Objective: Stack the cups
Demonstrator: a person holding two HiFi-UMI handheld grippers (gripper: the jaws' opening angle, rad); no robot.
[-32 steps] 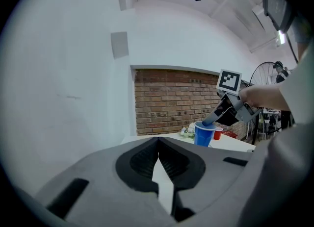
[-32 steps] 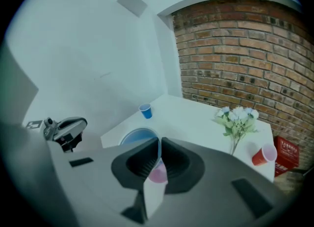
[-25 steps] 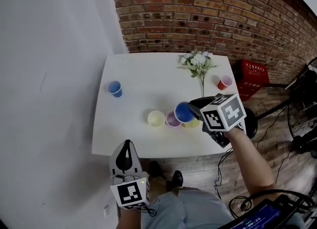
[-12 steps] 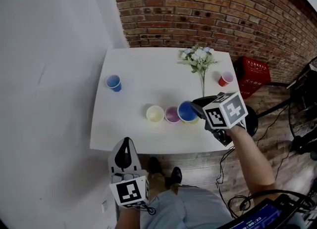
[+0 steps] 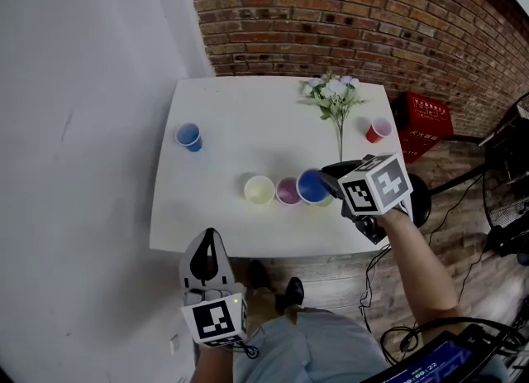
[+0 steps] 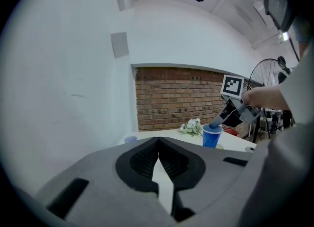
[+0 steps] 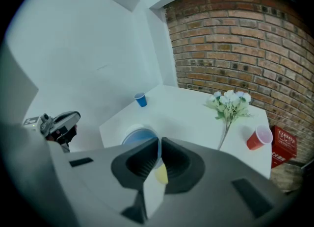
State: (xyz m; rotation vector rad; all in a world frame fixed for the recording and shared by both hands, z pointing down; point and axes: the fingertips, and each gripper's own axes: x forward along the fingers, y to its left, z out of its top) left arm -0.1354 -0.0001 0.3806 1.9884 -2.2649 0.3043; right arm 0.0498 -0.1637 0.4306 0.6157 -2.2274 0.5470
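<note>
Right claw (image 5: pixel 325 179) pinches upright blue cup (image 5: pixel 312 186) by its rim; left claw (image 5: pixel 209 239) clenched, apparently empty

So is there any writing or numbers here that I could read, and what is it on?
Red crate: white print, too small to read.
Screen at the bottom edge: pale digits, too blurred to read.
Marker cubes: black-and-white square patterns only, no words.
Nothing else bears text.
</note>
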